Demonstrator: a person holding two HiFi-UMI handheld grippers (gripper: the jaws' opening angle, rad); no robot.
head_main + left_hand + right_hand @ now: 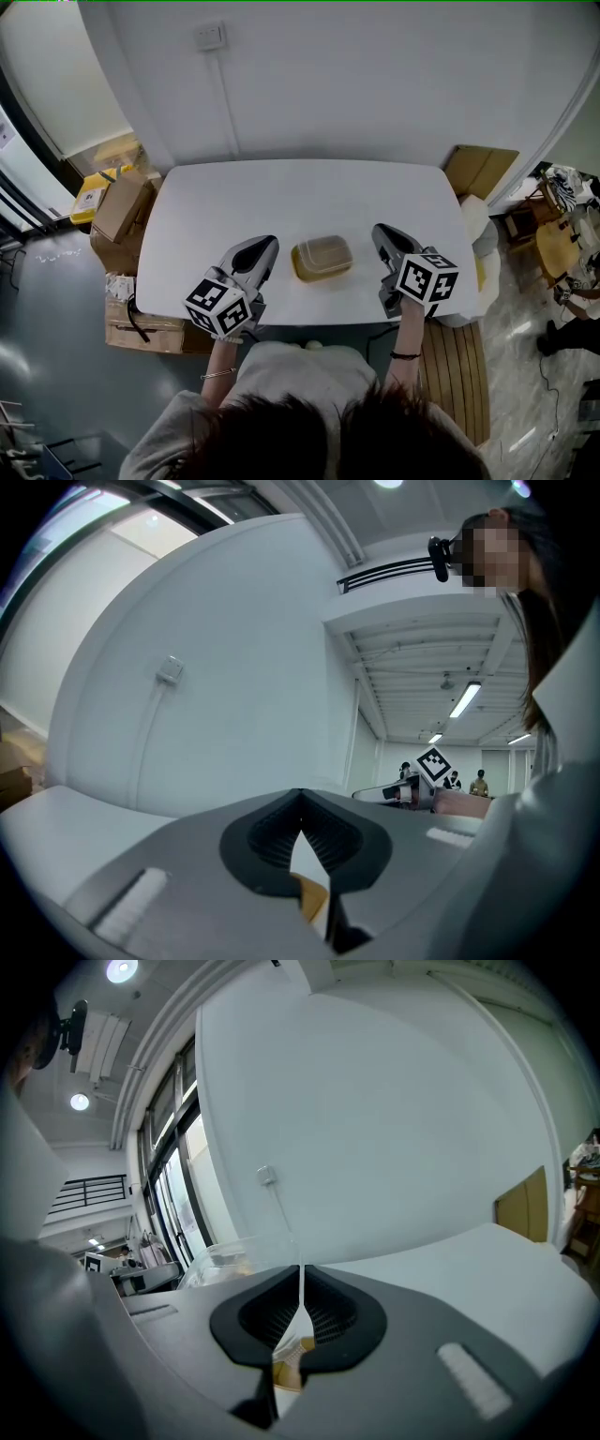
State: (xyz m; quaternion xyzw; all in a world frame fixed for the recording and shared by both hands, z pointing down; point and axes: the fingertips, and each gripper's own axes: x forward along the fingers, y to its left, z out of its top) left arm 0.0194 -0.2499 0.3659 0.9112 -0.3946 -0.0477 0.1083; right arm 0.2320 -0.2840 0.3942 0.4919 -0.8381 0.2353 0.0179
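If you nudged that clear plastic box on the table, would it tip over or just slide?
Probably slide: the box is low and wide, sitting flat on the smooth white table. It looks thin-walled and see-through, so likely light and somewhat flexible if squeezed.
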